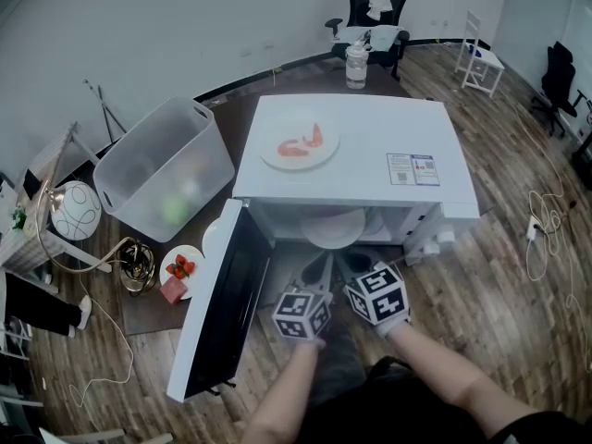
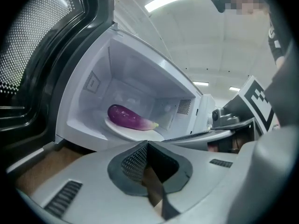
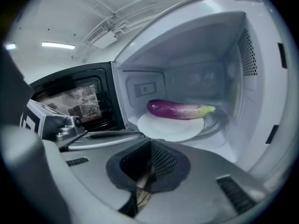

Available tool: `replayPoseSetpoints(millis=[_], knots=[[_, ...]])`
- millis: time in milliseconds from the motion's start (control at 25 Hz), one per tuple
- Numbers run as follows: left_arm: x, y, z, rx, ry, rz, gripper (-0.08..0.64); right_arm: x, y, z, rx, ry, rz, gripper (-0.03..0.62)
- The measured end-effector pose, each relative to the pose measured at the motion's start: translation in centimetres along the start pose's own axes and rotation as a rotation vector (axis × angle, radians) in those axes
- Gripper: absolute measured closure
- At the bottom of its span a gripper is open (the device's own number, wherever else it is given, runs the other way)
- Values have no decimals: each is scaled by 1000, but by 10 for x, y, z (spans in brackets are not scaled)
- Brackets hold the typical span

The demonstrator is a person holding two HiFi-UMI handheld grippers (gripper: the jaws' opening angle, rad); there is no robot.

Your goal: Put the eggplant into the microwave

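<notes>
Eggplant (image 3: 180, 109) lies on its side on the white plate (image 3: 170, 129) inside the microwave (image 1: 370, 169), green end to the right. Looks placed. Right gripper (image 3: 148, 166) sits outside the opening, low in front of it, jaws together, nothing in them, clear gap to the eggplant. Left gripper (image 2: 147, 164) is beside it, also closed and empty. My read: back straight out, don't nudge the plate, then swing the door (image 1: 227, 289) shut.

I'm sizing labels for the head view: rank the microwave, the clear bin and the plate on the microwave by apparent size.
Largest to smallest:
1. microwave
2. clear bin
3. plate
No two look alike in size.
</notes>
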State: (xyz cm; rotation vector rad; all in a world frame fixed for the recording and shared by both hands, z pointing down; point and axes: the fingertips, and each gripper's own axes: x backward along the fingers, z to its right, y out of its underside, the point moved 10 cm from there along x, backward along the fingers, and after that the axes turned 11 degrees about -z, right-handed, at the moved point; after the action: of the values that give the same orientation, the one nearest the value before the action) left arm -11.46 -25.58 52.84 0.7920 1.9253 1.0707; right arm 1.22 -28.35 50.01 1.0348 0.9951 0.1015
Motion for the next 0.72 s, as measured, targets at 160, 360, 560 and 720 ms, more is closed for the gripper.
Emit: replayPoseSetpoints(millis=[160,360,560,720], knots=[[-3,-2,-2,2,-2,-2,560,0,-3,1,14,4,-3,593],[-9,-6,-4,-2,-9,4,560,3,1,5,28,21,0,593],[-15,-11,-6,-9,-9,0,560,5,-4,12,12,29,15,594],[-16,-13,-6,-3,-7,3,560,2,-9,13,12,25,16,592]])
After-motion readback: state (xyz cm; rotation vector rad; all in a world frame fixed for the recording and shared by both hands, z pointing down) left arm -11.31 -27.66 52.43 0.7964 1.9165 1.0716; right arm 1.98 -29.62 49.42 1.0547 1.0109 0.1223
